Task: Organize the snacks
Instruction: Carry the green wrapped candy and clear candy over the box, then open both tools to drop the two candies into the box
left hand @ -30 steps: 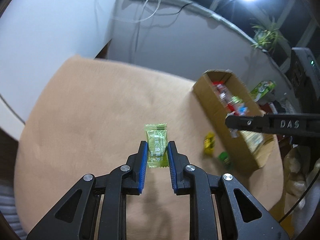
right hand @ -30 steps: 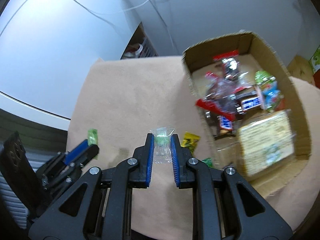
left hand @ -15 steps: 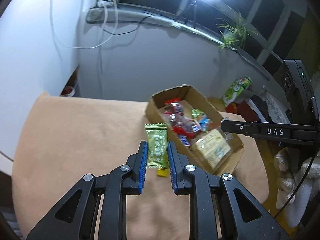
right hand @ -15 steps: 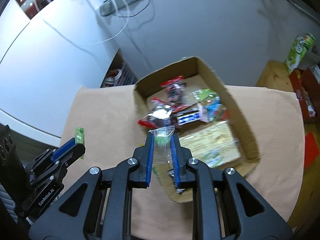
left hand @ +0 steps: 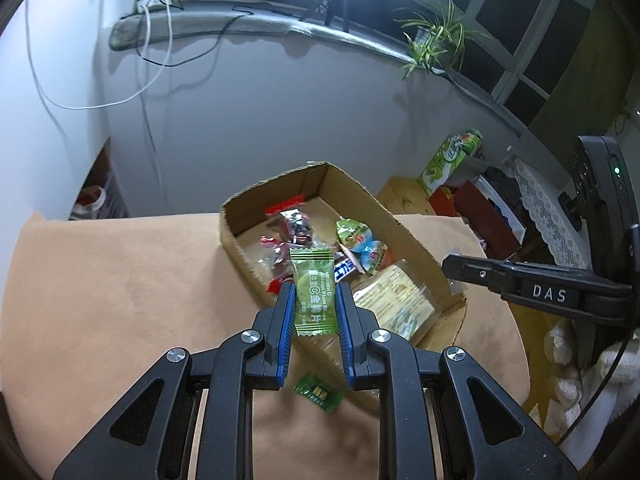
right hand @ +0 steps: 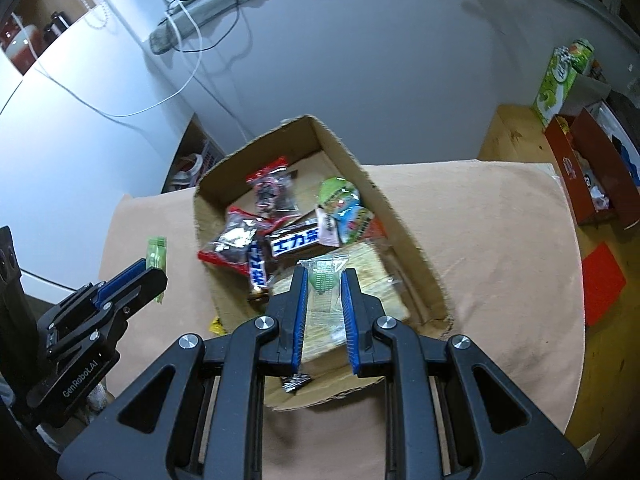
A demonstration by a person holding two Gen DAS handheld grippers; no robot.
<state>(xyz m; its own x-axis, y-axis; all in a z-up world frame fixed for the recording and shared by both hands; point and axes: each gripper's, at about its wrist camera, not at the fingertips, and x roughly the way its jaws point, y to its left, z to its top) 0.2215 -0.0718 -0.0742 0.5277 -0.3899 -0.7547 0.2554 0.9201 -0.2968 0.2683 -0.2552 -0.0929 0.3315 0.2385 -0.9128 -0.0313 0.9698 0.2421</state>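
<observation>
Over the tan counter (left hand: 120, 300), the left gripper (left hand: 314, 304) had its jaws pinched on a green sachet (left hand: 313, 292), held upright just short of the box (left hand: 416, 236). You could actually read the sachet: "Vitamin C", then something like "Golden Plum Slice", plus Chinese characters. The right gripper (right hand: 324, 292) hung right over the near end of the box (right hand: 400, 216), jaws closed on a clear wrapper (right hand: 325, 280) with a green candy inside; no print I could make out on that one.

Writing elsewhere: "DAS" on the right gripper's side, seen from the left camera, and "GenRobot.AI" on the left gripper's body (right hand: 100, 320), seen from the right camera.

Inside the box sat a pile of snacks. The right view showed them best: a dark bar (right hand: 294, 240) with white lettering on blue, a red-edged bag (right hand: 272, 188), a green pack (right hand: 342, 208) and a big pale cracker pack (right hand: 368, 272). Only the left view caught a dark green packet (left hand: 318, 391) lying on the counter under its jaws, and a plant (left hand: 434, 46) on the sill. Only the right view showed a bit of yellow wrapper (right hand: 217, 325) beside the box's left wall. A green carton (right hand: 560, 80) stood off the counter's far right, lettering too blurry to read.
</observation>
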